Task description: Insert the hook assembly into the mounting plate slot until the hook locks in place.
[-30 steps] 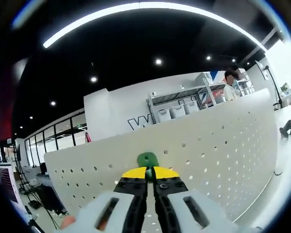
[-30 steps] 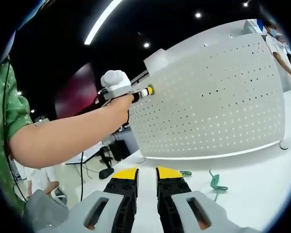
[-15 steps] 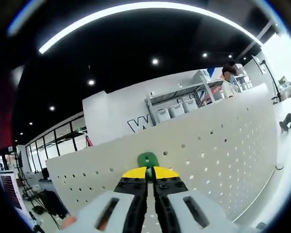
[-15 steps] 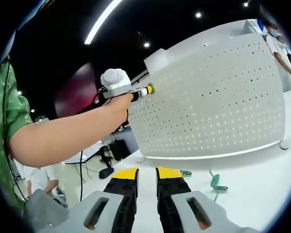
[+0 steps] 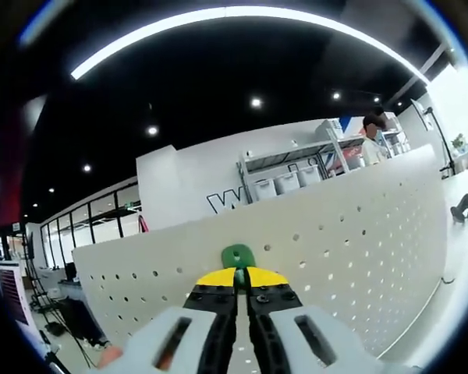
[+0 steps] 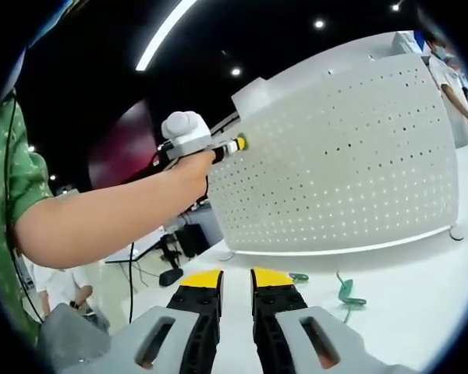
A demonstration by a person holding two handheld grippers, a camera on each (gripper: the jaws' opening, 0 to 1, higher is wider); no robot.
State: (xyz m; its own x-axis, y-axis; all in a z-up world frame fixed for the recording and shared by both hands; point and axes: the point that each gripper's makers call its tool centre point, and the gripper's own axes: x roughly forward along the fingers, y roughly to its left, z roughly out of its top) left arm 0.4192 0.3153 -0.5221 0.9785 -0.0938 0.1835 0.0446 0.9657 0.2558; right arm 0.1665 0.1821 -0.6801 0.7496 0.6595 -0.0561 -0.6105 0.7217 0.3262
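Observation:
A green hook is pinched between the yellow tips of my left gripper, held against the top edge area of the white perforated mounting plate. In the right gripper view the left gripper sits at the plate's upper left corner, held by a person's arm. My right gripper hangs low over the table with a narrow gap between its jaws and nothing in it. Another green hook lies on the table before the plate.
The white table carries a smaller green piece near the plate's foot. A dark object rests on the table at far right. Shelving and a person stand behind the plate.
The left gripper view has dipped and come back slightly; the hook stays at the same hole. The right gripper has not moved.

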